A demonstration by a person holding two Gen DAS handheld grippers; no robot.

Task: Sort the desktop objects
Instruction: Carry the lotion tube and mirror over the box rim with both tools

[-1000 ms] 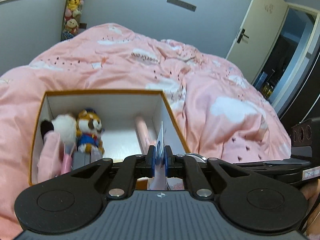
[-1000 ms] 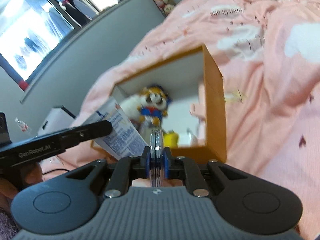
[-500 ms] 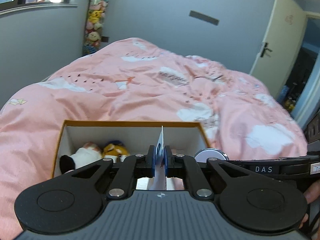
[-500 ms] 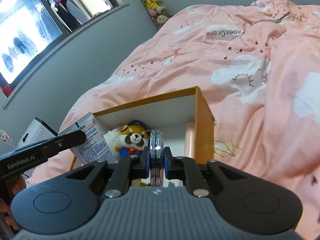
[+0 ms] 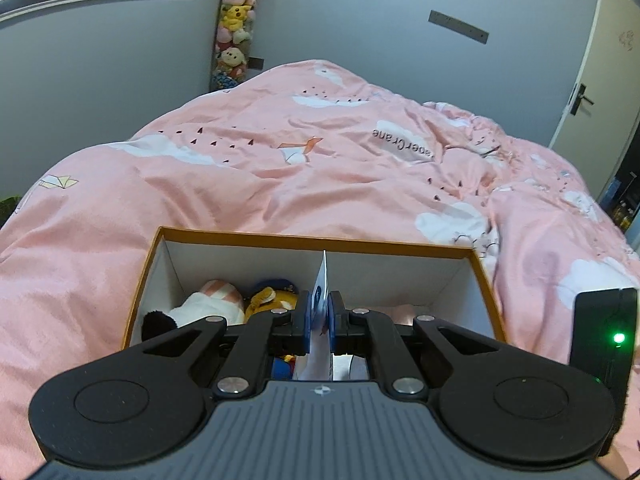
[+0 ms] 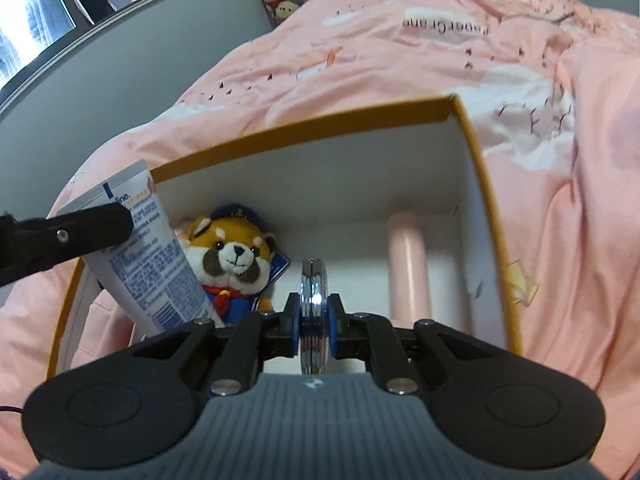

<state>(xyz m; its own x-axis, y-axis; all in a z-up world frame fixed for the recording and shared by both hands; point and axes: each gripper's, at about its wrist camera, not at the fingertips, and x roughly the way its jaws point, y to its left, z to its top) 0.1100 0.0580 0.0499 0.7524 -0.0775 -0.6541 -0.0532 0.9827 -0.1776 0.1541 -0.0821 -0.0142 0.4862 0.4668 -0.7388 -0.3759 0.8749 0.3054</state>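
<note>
Landmark: the orange-rimmed box (image 6: 486,184) with white inner walls, sitting on the pink duvet (image 5: 280,176).

Right gripper (image 6: 315,320) nearest, jaws clamped on a silver round tin (image 6: 315,300) held edge-on, poised over the box's near edge, roughly mid-width. Left gripper (image 5: 319,320) clamped tight on the flat crimped end of a white-and-blue tube (image 6: 148,264); in the left wrist view the tube (image 5: 321,284) shows edge-on as a thin blade. From the right wrist view the tube hangs slanted at the box's left wall, cap end hidden behind the right gripper body, top end above the rim.

Inside the box: red-panda plush (image 6: 232,256) in a blue cap and blue outfit with a red scarf, left half, just beside the tube; whether they touch, cannot tell. A white plush with a black tip (image 5: 188,310) lies further left, beside the panda. Pale pink cylinder (image 6: 408,264) lies along the right wall, lengthwise toward the far wall.

Beyond the box: duvet with cloud and paper-crane print, then a column of stuffed toys (image 5: 234,28) in the grey wall corner, window (image 6: 44,12) to its left, door (image 5: 600,80) far right.
</note>
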